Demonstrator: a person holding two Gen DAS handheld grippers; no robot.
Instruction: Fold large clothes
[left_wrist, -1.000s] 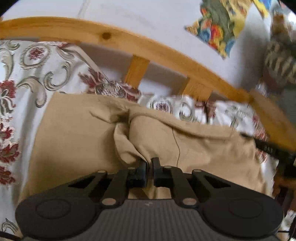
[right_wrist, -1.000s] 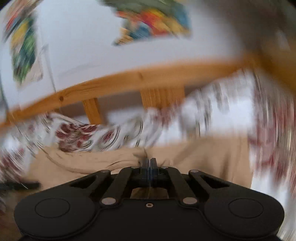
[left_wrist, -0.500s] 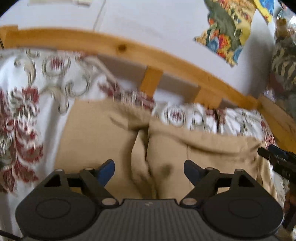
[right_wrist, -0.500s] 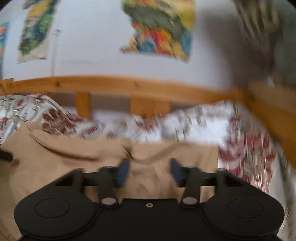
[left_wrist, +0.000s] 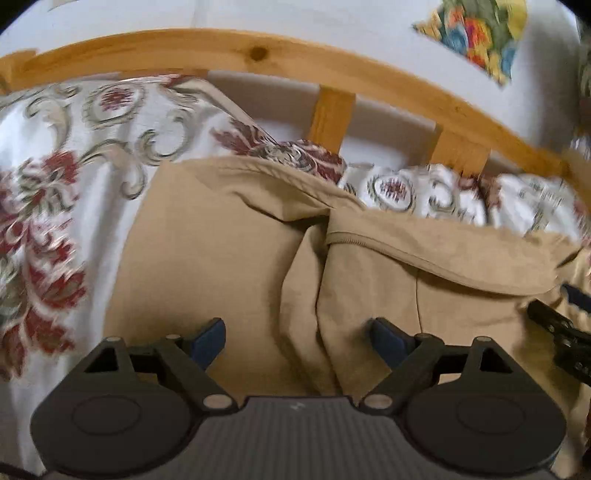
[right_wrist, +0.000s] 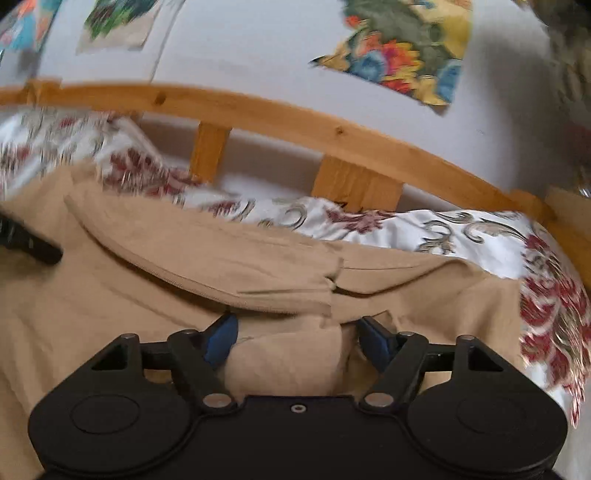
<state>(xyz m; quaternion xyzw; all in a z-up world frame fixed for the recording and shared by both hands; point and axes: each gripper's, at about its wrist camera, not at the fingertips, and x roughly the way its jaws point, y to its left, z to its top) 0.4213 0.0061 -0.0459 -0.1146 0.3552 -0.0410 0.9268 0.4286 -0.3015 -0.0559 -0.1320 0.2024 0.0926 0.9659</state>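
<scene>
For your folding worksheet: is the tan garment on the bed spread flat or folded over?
Folded over: the tan garment has one layer doubled back, its stitched edge lying across the cloth beneath, with a bunched crease down the middle.

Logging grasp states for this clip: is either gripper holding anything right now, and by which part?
Nothing is held. The left gripper and right gripper have just been opening; both stand open over the tan garment, cloth between the fingers but unpinched.
</scene>
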